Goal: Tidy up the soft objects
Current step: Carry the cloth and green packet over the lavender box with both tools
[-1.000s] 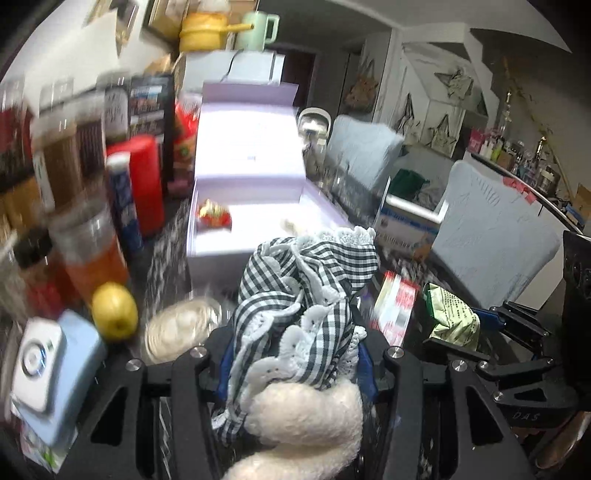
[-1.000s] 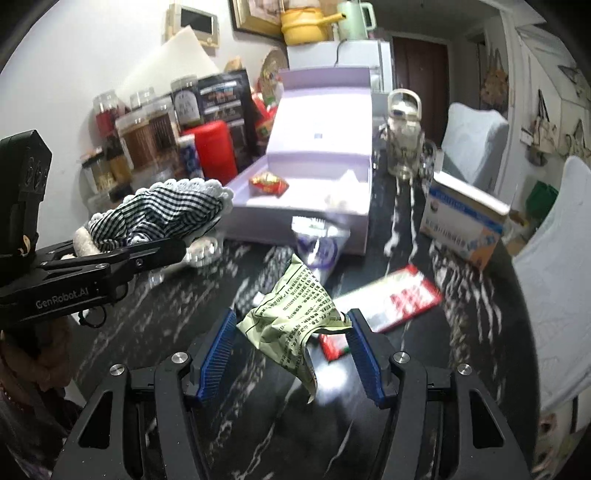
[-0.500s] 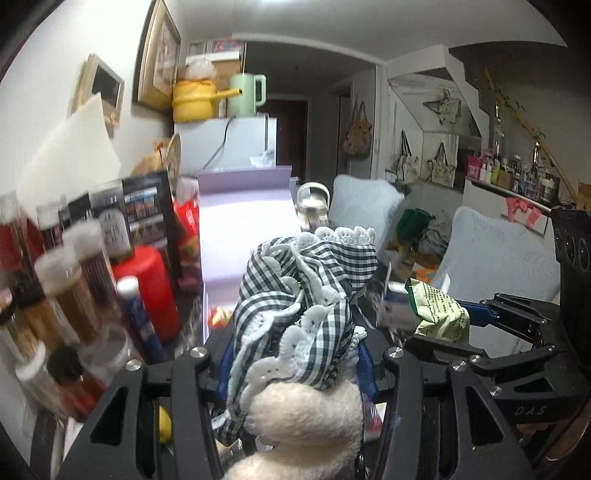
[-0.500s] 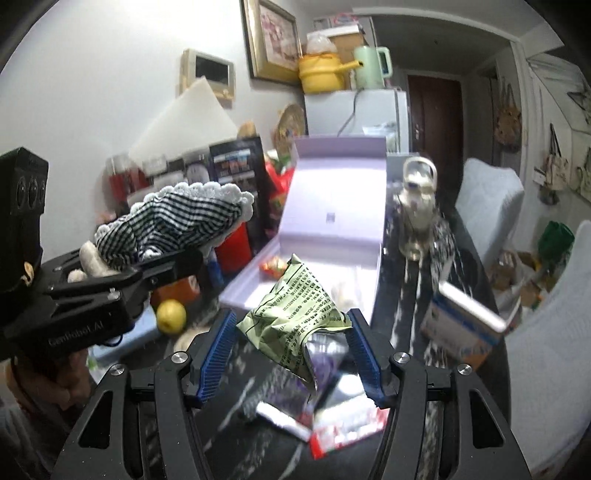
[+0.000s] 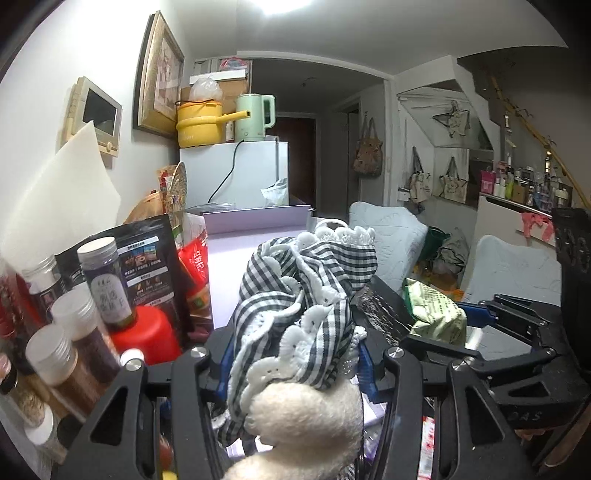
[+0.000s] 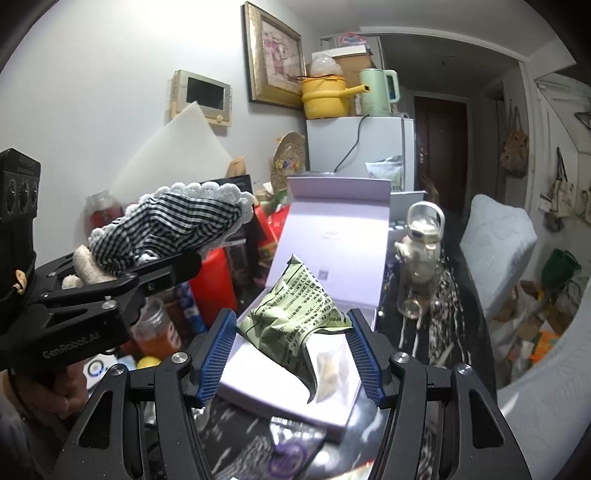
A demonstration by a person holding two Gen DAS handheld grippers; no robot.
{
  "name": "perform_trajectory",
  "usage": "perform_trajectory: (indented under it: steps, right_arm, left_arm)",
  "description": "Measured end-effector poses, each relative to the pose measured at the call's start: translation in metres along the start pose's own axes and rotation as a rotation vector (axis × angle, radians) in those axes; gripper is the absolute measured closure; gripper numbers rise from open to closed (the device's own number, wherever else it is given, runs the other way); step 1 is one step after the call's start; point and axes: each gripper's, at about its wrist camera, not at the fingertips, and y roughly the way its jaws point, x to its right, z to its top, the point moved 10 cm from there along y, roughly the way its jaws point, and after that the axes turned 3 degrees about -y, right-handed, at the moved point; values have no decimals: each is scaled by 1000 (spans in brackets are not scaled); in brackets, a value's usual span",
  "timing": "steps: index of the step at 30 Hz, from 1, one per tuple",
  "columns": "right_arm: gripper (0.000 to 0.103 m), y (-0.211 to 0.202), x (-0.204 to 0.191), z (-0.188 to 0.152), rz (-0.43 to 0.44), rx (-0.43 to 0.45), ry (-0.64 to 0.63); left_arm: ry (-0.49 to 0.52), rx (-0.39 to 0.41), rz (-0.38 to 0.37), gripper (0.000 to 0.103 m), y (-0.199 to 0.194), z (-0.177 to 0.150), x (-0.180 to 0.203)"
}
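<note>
the left gripper (image 5: 295,365) grasps a checkered cloth toy (image 5: 306,295) with a white lace trim and a fluffy cream end, held up in the air. the right gripper (image 6: 291,350) clenches a crumpled green packet (image 6: 295,310) between its blue pads, above the open lilac box (image 6: 332,424) on the dark table (image 6: 443,295). jars (image 5: 103,273) stand at left.

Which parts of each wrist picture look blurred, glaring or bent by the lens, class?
Left wrist view: the white-lidded jars at lower left smear with blur, the ceiling lamp burns out white, the black-and-white checked cloth stays sharp. Right wrist view: the doorway and walls bow outward towards dark corners, the glossy black tabletop streaks with glare, the crumpled green packet reads crisp.
</note>
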Motion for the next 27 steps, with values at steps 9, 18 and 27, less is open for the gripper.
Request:
perform_trajectory:
  steps: [9,18,27]
  right_arm:
    - [42,47,25,20,-1,-4,13]
    - [42,95,45,23,6,-35,45]
    - [42,142,57,-2,1,-159,58]
  left_arm:
    - [-37,-40,47,52,61,6,-21]
    - [-20,-122,110,52,110,-13,-42]
    - [-19,-241,148,52,150,-45,-58]
